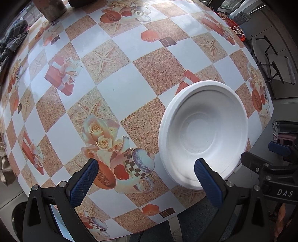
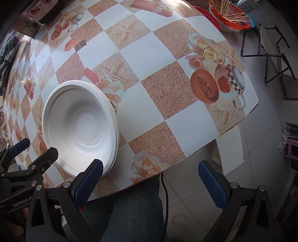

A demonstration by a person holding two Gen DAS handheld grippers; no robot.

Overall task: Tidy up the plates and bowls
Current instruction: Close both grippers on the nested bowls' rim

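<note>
White bowl stack [image 1: 204, 130] on checked tablecloth [image 1: 123, 87] (both grippers spread, empty)

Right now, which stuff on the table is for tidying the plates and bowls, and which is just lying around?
For the job:
white bowl stack
left hand-held gripper, open
right hand-held gripper, open

Just lying about:
orange basket of sticks
grey cylinder
folding stand on the floor

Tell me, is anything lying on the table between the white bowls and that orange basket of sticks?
Nothing. In the right wrist view, only bare patterned tablecloth stretches from the stacked white bowls to the orange basket.
</note>
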